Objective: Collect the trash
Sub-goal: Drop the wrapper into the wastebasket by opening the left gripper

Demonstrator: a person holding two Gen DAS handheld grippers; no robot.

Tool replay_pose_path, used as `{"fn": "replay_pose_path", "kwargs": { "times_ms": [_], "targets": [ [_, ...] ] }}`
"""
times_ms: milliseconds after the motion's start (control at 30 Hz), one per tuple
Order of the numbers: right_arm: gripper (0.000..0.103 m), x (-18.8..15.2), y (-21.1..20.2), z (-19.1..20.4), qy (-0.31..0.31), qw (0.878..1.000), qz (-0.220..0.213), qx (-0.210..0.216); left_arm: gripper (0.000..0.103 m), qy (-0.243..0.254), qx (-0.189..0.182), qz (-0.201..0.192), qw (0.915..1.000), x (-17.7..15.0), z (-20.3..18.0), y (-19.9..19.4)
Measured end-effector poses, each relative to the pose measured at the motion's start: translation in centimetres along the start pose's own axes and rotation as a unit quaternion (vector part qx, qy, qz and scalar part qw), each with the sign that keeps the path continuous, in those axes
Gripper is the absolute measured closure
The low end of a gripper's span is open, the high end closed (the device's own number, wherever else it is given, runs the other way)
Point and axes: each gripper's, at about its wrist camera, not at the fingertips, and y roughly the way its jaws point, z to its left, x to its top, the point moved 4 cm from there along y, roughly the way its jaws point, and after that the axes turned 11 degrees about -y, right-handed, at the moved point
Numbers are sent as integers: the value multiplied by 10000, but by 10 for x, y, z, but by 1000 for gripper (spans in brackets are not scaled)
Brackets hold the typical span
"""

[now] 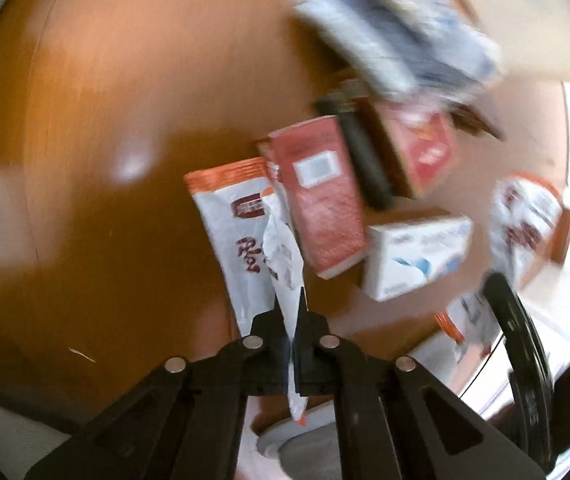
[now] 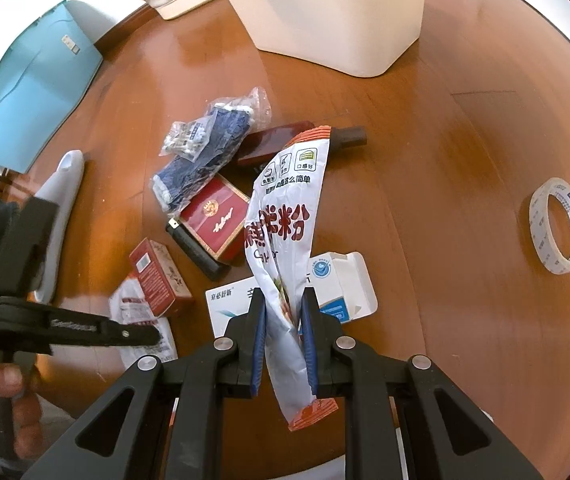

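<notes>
My right gripper [image 2: 283, 308] is shut on a white and orange food packet [image 2: 285, 216] and holds it above the wooden table [image 2: 445, 160]. My left gripper [image 1: 291, 312] is shut on a second white and orange packet [image 1: 281, 264], seen blurred. Under them lies a trash pile: a small red carton [image 2: 157, 276], a red box [image 2: 215, 218], a white medicine box [image 2: 339, 280], a bag with blue gloves [image 2: 205, 148]. The left gripper also shows in the right wrist view [image 2: 141, 334], low at the left. The white bin [image 2: 333, 12] stands at the far side.
A tape roll [image 2: 559, 226] stands on edge at the right. A dark red pouch [image 2: 273, 144] and a black stick-like object [image 2: 201, 250] lie in the pile. A teal panel [image 2: 33, 80] is at the far left. A white curved object [image 2: 61, 204] lies at the left.
</notes>
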Motion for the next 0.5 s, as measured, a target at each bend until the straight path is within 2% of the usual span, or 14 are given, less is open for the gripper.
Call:
{"fn": "replay_pose_path", "kwargs": {
  "times_ms": [100,233,333,400,500],
  "targets": [
    [86,0,1,0,3,10000,11,-14,102,575,104,-96,9982,-7,-14,-20],
    [86,4,-3,-1,22,9999,-77,-77,102,1233,173,-311,9917,-22,-39,-69],
    [86,7,-8,-6,106,9997,-177,-133,102,1992,-101,-578,9782,-34,-91,-126],
    [86,9,-11,-9,180,9994,-261,-164,102,2470,-469,-884,9638,-31,-133,-167],
    [86,12,-14,-12,283,9987,-381,-176,102,3313,-961,-1675,9236,-22,-199,-248]
  ]
}}
